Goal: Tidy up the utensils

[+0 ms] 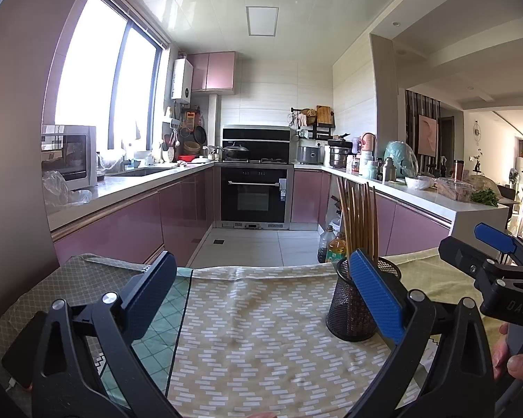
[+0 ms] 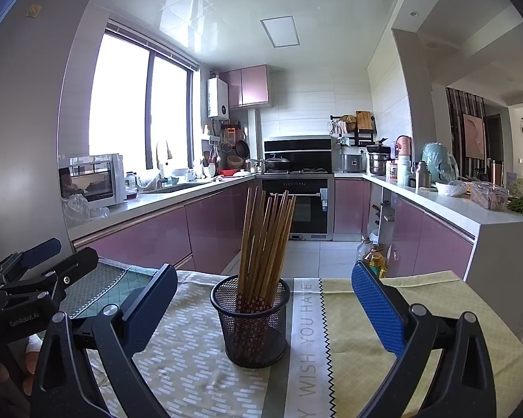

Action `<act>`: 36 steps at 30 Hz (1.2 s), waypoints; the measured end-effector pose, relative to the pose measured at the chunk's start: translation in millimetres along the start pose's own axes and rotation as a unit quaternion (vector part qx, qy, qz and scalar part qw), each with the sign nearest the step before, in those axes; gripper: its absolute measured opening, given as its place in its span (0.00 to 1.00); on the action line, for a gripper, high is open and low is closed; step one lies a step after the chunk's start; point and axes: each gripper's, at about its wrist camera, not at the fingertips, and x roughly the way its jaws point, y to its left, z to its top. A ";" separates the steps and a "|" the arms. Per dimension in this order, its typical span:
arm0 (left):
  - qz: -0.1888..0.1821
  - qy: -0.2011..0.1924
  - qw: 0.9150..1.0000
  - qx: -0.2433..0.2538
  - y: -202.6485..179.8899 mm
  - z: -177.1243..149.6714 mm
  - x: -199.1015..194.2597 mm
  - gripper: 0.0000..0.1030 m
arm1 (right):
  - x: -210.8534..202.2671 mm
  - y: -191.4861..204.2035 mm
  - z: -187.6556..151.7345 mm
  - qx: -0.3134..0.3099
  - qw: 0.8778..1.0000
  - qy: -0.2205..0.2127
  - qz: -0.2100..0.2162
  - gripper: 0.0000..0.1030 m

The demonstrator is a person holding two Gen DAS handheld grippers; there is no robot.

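Observation:
A black mesh cup (image 2: 251,320) stands upright on the cloth-covered table, filled with several brown chopsticks (image 2: 265,240) that lean and fan outward. In the right wrist view the cup sits centred between the fingers of my right gripper (image 2: 261,299), which is open and holds nothing. My left gripper (image 1: 261,289) is open too, with only cloth between its fingers; the mesh cup (image 1: 355,310) and chopsticks (image 1: 357,223) lie just behind its right finger (image 1: 376,296). Each gripper shows at the edge of the other's view.
Patterned placemats cover the table (image 1: 254,341); a dark phone (image 1: 24,351) lies at its left corner. Oil bottles (image 2: 373,257) stand on the floor beyond the far edge. Pink kitchen cabinets, an oven (image 1: 254,198) and cluttered counters lie further back.

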 end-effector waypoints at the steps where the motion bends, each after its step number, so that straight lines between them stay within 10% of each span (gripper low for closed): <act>1: -0.001 0.000 1.000 0.000 -0.3 -0.5 0.2 0.95 | 0.1 -0.1 0.0 0.000 1.000 0.000 0.000 0.94; 36: -0.001 -0.002 1.000 0.001 -2.5 0.5 0.6 0.95 | 1.7 -0.3 -1.6 0.001 1.000 -0.004 0.001 0.94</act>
